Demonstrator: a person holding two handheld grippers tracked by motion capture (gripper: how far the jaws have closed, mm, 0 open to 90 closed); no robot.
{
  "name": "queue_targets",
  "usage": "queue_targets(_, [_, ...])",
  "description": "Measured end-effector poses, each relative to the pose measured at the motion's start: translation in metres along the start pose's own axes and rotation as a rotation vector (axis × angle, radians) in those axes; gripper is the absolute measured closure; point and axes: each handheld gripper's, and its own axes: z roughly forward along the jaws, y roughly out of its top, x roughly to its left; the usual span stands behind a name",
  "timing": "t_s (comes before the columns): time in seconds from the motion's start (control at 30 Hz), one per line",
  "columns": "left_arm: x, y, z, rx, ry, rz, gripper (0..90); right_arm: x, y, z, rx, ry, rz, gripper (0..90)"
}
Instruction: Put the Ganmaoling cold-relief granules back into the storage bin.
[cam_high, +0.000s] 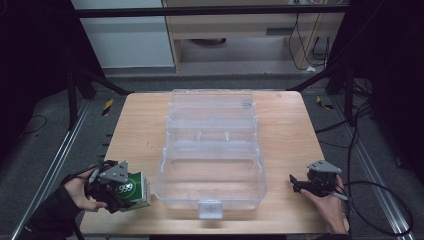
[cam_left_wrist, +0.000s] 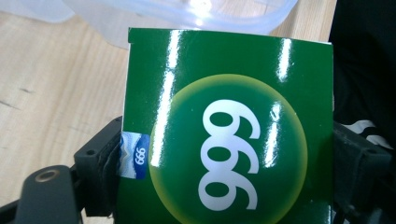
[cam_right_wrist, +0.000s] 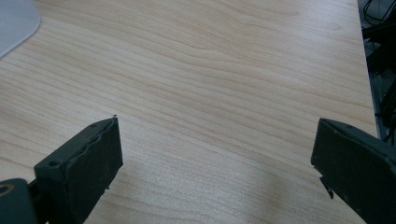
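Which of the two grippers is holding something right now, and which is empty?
The left gripper is shut on the green 999 box, near the clear plastic case. The right gripper is open over bare wooden table.

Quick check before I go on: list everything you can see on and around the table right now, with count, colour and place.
Green box: one, green with white 999 in a yellow-green circle, near left table edge, clamped between the left jaws.
Clear plastic case: one, transparent, lid open, table centre, nothing visible inside.
Table: one, light wood.
Cables: several, black, floor at right.
Left gripper: one, black, near left, shut on the box, held in the left hand.
Right gripper: one, black, near right, jaws wide apart over bare wood, held in the right hand.
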Motion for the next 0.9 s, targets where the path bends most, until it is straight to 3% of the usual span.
queue_targets(0.4, [0.004, 0.015, -0.032, -0.033, 0.027, 0.027, 14.5, 0.000, 0.000, 0.000, 0.000, 0.003, -0.003, 2.4])
queue_targets(0.9, [0.009, 0.045, -0.046, -0.046, 0.024, 0.049, 14.6, 0.000, 0.000, 0.001, 0.000, 0.006, -0.002, 2.4])
